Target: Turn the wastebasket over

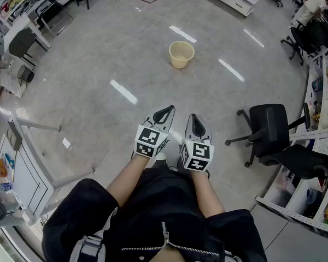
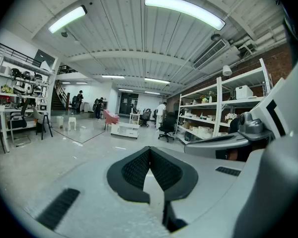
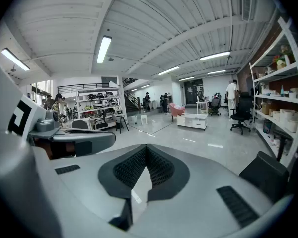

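We are looking down past our black jacket (image 1: pixel 153 222) at the two grippers, which we are holding side by side, near each other, over the grey floor (image 1: pixel 98 64). The left gripper (image 1: pixel 165 112) is sitting at about 11 o'clock of the right gripper (image 1: pixel 196 122), and both are pointing toward 12 o'clock. In the left gripper view, the left gripper's jaws are pressing fully together with nothing between them. The right gripper view is showing the same for the right gripper: jaws closed tight and empty. At 3 o'clock of the grippers a black office chair (image 1: pixel 270 125) is standing on the floor, just beside white shelves (image 1: pixel 295 216) running along the right edge. Farther out, at 12 o'clock and well apart from both grippers, the pale yellow wastebasket (image 1: pixel 181 54) is standing upright on the floor, its open mouth facing up.
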